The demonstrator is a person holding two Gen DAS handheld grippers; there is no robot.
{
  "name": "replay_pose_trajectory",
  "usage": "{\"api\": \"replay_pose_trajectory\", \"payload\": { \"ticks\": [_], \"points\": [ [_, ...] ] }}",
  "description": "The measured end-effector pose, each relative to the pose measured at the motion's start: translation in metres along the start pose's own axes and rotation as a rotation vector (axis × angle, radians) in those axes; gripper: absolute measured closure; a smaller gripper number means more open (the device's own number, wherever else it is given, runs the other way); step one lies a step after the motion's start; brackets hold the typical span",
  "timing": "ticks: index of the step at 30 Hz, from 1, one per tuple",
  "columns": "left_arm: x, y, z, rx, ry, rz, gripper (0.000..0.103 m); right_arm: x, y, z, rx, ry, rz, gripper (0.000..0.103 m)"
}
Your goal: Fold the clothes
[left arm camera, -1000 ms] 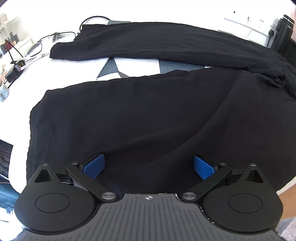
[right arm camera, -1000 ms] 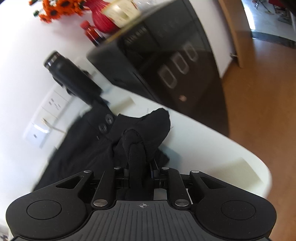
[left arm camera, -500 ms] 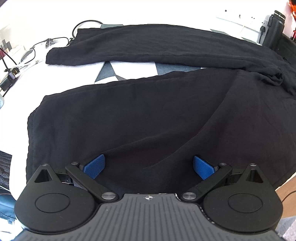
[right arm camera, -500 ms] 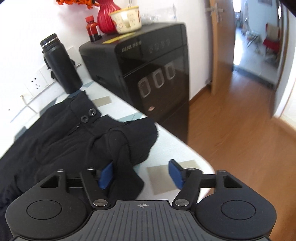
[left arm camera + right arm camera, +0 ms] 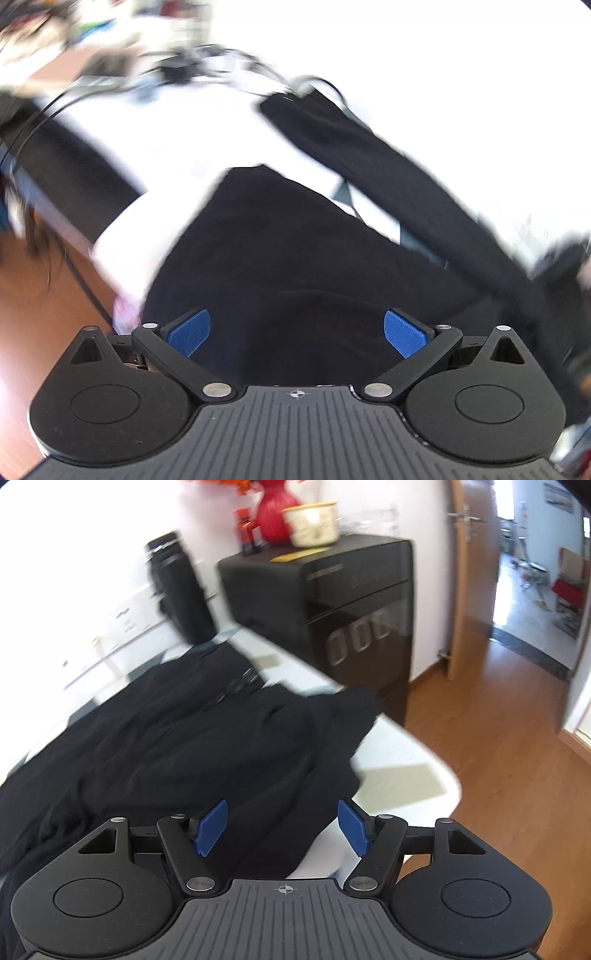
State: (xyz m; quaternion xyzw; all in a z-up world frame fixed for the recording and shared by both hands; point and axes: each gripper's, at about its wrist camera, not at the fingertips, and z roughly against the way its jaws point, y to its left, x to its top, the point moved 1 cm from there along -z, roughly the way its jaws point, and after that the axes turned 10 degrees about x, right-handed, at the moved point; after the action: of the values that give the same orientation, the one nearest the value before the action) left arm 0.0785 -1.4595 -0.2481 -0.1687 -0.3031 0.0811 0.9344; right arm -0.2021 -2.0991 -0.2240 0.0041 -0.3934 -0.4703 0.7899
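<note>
Right gripper (image 5: pixel 282 825), previously clamped on the black trousers (image 5: pixel 177 746), now gapes empty; left gripper (image 5: pixel 295 332) stays apart; regrasp follows.

White wall (image 5: pixel 74 554) behind a pale counter (image 5: pixel 417 764); black cabinet (image 5: pixel 332 602) beside it bearing a red vase (image 5: pixel 275 517); wooden floor (image 5: pixel 498 720); open doorway (image 5: pixel 532 572), bright beyond.

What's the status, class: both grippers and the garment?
Left gripper open, over cloth. Right gripper open, empty. Black trousers spread unfolded on white table. Nothing blocking.
</note>
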Motion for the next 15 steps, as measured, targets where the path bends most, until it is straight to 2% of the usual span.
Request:
{"api": "replay_pose_trajectory", "payload": {
  "ticks": [3,8,11,15],
  "points": [
    [-0.023,0.03,0.005,-0.054,0.025,0.151,0.002,-0.012,0.01,-0.005,0.017,0.036,0.003,0.04],
    [-0.064,0.061,-0.021,-0.157,0.108,0.402,0.015,-0.024,0.022,-0.013,0.039,0.079,-0.004,0.04],
    [-0.08,0.07,-0.039,-0.246,0.108,0.505,0.015,-0.026,0.029,-0.014,0.034,0.085,0.02,0.04],
    [-0.098,0.076,-0.058,-0.314,0.097,0.608,0.015,-0.025,0.036,-0.018,0.019,0.099,0.045,0.04]
  ]
}}
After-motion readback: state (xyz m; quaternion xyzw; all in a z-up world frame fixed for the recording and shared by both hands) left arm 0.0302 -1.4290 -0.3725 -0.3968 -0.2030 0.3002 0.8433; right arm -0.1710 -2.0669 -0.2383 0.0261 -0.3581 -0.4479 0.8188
